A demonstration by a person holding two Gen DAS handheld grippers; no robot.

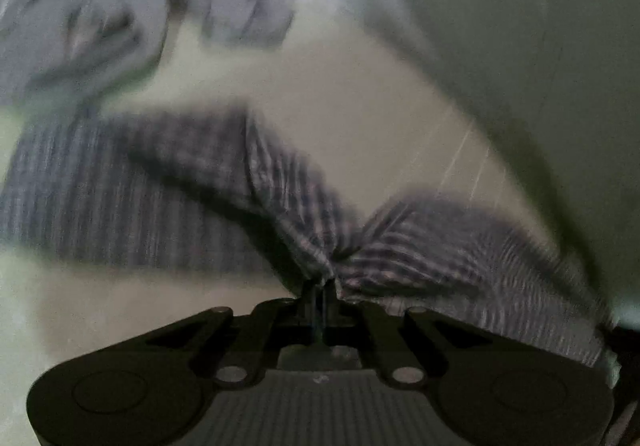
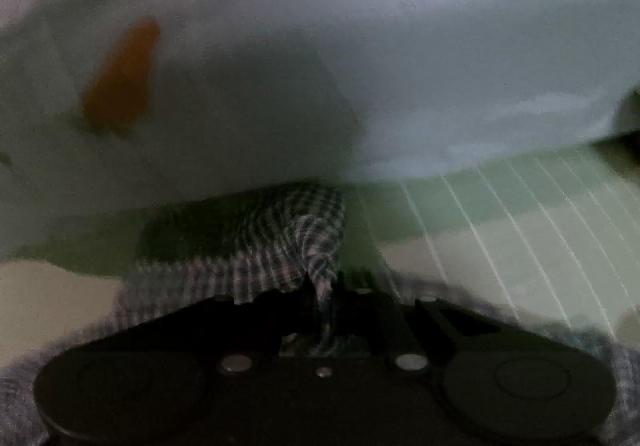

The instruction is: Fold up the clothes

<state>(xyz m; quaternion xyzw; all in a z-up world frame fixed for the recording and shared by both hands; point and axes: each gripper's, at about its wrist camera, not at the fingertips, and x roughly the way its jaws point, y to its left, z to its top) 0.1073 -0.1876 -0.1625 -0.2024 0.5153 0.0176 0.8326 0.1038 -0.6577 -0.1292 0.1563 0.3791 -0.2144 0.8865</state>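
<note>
Between both tongs: left tongs, right tongs clamped on checked cloth.

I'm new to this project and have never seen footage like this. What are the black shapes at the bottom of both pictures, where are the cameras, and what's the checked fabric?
Each picture comes from a fisheye camera mounted on a handheld gripper, looking forward along its two fingers; a person holds one in each hand. The black shapes are the gripper bodies. In the left wrist view, the left gripper is shut on a checked cloth. In the right wrist view, the right gripper pinches what looks like the same cloth. Beyond lie a pale surface and a crumpled light garment. Everything is blurred.
</note>
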